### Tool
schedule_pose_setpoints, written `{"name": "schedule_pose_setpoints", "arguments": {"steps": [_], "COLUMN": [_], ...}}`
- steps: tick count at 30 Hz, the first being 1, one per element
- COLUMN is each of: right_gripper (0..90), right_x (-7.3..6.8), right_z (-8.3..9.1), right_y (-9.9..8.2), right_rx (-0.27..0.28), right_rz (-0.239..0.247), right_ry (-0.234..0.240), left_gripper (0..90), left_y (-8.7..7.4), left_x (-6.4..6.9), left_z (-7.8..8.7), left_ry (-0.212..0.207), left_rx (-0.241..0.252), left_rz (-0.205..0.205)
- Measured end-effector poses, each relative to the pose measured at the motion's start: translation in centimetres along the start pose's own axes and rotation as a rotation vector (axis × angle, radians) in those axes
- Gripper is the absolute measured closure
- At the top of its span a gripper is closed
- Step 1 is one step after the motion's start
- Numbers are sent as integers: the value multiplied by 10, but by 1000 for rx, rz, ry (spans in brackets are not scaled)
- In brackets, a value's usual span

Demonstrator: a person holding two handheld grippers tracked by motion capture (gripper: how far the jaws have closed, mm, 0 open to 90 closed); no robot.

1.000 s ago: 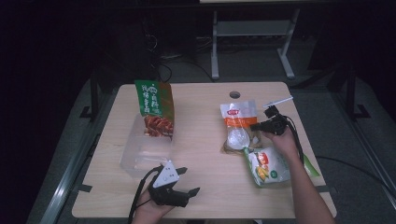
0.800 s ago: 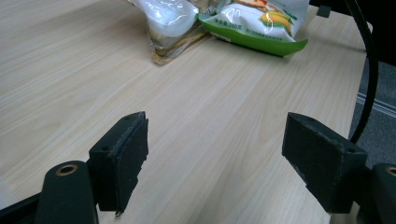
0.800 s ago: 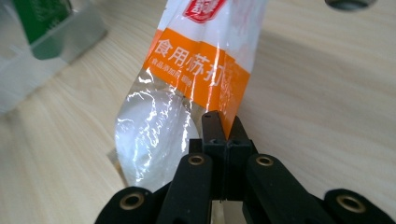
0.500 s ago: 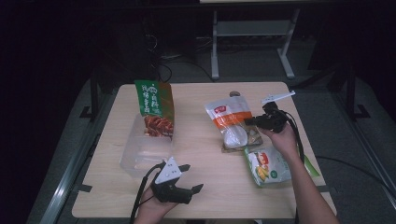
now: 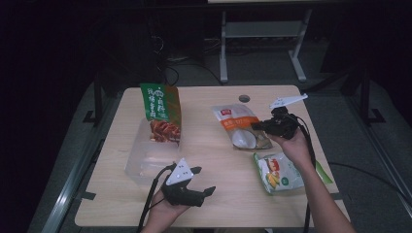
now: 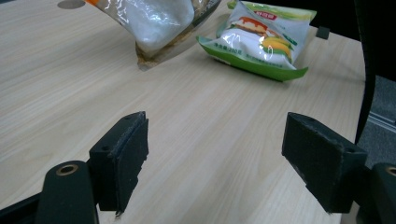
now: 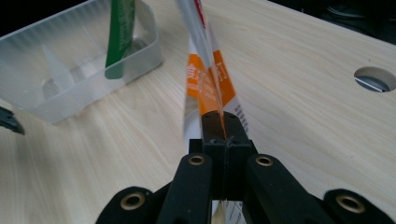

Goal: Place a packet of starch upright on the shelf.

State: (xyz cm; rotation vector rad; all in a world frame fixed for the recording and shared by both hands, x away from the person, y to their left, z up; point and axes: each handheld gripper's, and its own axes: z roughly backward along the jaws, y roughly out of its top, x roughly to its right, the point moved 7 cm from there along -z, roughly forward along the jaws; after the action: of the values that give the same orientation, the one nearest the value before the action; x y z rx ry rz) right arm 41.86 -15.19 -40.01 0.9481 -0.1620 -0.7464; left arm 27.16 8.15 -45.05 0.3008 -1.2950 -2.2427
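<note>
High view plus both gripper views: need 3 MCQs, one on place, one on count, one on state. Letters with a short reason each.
1. Where does the tall green-and-orange snack bag stand?
A. In the clear plastic bin
B. On the floor
C. Under the green-and-white packet

2. How many snack packets are at the table?
A. One
B. Three
C. Six

3. What state is the right gripper in?
A. Wide open over bare wood
B. Shut on the clear orange-labelled pouch
C. Shut on the bin's rim

Answers:
1. A: the bag's lower end sits inside the bin's walls in the high view.
2. B: the bag in the bin, the orange-labelled pouch and the green-and-white packet.
3. B: in the right gripper view the jaws meet with the pouch's edge pinched between them; the left gripper is the open one.
</note>
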Motion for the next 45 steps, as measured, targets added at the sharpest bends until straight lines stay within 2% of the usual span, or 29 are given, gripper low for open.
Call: {"name": "schedule_pose_setpoints", "arguments": {"steps": [3, 12, 19, 26, 31, 32, 33, 34, 36, 37, 38, 39, 42, 45], "right_gripper": [900, 900, 900, 900, 900, 900, 900, 900, 900, 900, 900, 900, 900, 899], "right_x": [-5, -27, -53, -72, -85, -88, -88, -90, -90, -90, -88, -86, -80, -77], "right_z": [5, 25, 43, 49, 43, 39, 39, 36, 30, 30, 29, 27, 26, 26], "right_y": [3, 6, 3, -7, -20, -25, -25, -28, -36, -36, -39, -44, -51, -53], "right_rx": [3, 37, 44, 55, 49, 44, 44, 37, 38, 38, 39, 36, 42, 53], "right_rz": [25, 52, 107, 127, 145, 151, 151, 154, 146, 146, 139, 129, 104, 96], "right_ry": [-5, 50, 89, 139, 186, 200, 200, 209, 229, 229, 234, 231, 233, 234], "left_gripper": [222, 221, 210, 208, 219, 270, 270, 316, 494, 494, 589, 702, 875, 889], "left_y": [5, 16, 21, 26, 25, 24, 24, 24, 24, 23, 22, 22, 22, 25], "left_x": [-1, -1, -2, -1, -4, -5, -5, -5, -7, -8, -9, -9, -8, -7], "left_z": [-4, -21, -38, -51, -59, -61, -62, -63, -65, -66, -67, -68, -69, -68], "left_ry": [0, -7, -25, -64, -94, -102, -118, -133, -135, -148, -152, -151, -124, -99], "left_rx": [7, 26, 33, 54, 48, 43, 49, 50, 52, 51, 47, 48, 42, 48], "left_rz": [2, 28, 59, 89, 128, 133, 139, 146, 162, 172, 178, 183, 163, 156]}}
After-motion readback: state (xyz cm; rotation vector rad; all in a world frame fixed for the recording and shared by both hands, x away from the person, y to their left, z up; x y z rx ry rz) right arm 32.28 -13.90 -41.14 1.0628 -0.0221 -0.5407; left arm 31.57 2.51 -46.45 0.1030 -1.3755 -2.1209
